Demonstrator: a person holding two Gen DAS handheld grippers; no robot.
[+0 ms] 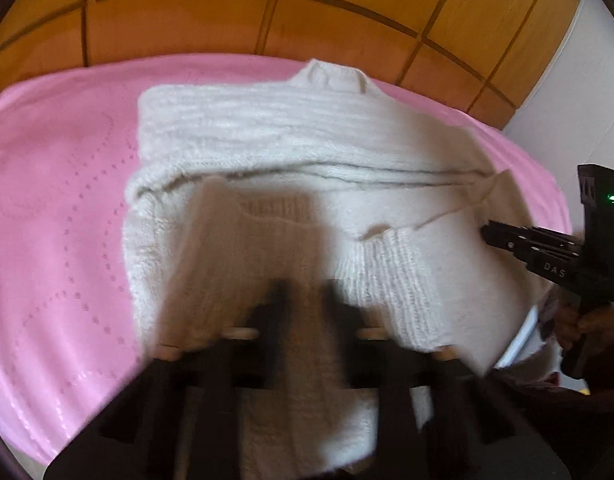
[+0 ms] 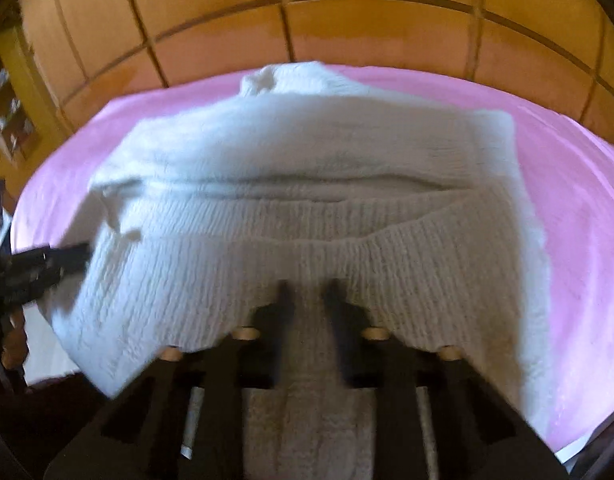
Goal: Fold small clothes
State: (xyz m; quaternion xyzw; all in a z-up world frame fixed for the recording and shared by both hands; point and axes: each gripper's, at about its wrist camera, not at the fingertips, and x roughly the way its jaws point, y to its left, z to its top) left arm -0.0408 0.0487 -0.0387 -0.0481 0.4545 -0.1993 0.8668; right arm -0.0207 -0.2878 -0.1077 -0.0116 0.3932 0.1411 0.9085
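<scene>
A white knit sweater (image 1: 291,136) lies on a pink cloth (image 1: 59,208), collar at the far side, sleeves folded in across the body. My left gripper (image 1: 305,292) is shut on the sweater's near ribbed hem and holds it lifted. My right gripper (image 2: 307,292) is shut on the same hem of the sweater (image 2: 307,168) further right. The right gripper also shows at the right edge of the left wrist view (image 1: 487,234). The left gripper shows blurred at the left edge of the right wrist view (image 2: 83,254).
The pink cloth (image 2: 579,240) covers the surface around the sweater. A wooden panelled wall (image 1: 307,12) rises behind it. A white wall (image 1: 579,80) stands at the far right. A shelf with small items (image 2: 7,108) is at the far left.
</scene>
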